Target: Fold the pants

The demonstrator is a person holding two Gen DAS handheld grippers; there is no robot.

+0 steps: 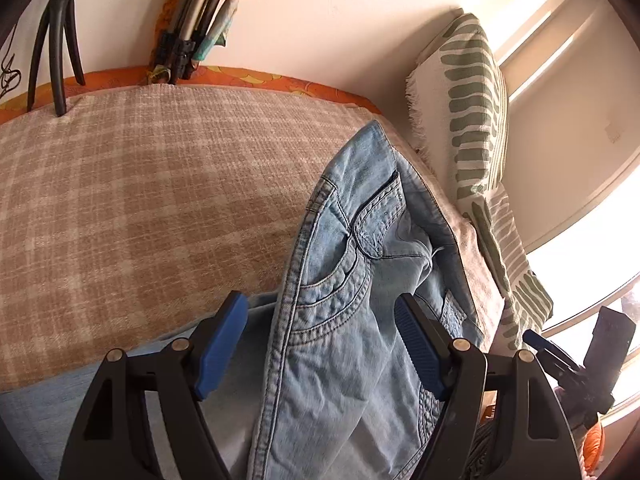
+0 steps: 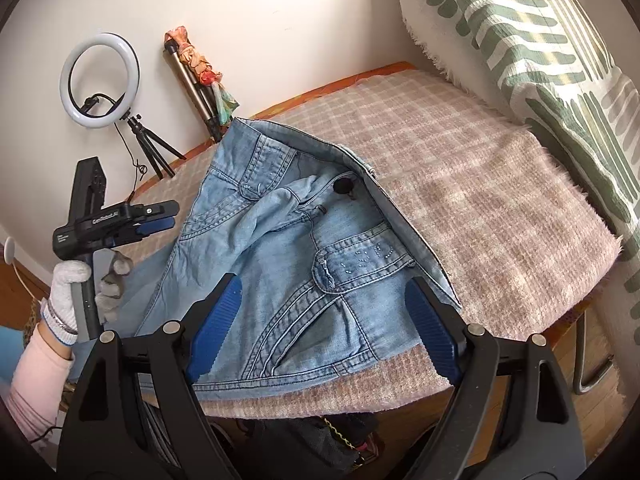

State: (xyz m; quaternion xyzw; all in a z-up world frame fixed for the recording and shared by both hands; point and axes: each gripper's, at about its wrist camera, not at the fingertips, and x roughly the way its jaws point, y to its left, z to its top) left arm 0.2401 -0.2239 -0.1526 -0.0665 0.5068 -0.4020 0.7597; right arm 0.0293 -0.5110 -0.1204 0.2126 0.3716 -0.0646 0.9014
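Note:
Light blue denim pants (image 1: 352, 280) lie on a beige checked blanket (image 1: 140, 200), waistband toward the far right. My left gripper (image 1: 320, 344) is open, its blue pads on either side of the pants' hip area just above the cloth. In the right wrist view the pants (image 2: 288, 248) show the open fly, a dark button (image 2: 343, 186) and a front pocket. My right gripper (image 2: 326, 328) is open over the waist corner near the blanket's front edge. The left gripper (image 2: 154, 222) also shows there at the left, held by a gloved hand, above the pants' leg side.
A green-and-white striped pillow (image 1: 476, 112) leans against the wall at the right and shows in the right wrist view (image 2: 540, 40). A ring light on a tripod (image 2: 100, 80) and a folded tripod (image 2: 200, 92) stand by the wall. The blanket's edge (image 2: 480, 360) drops off at the front.

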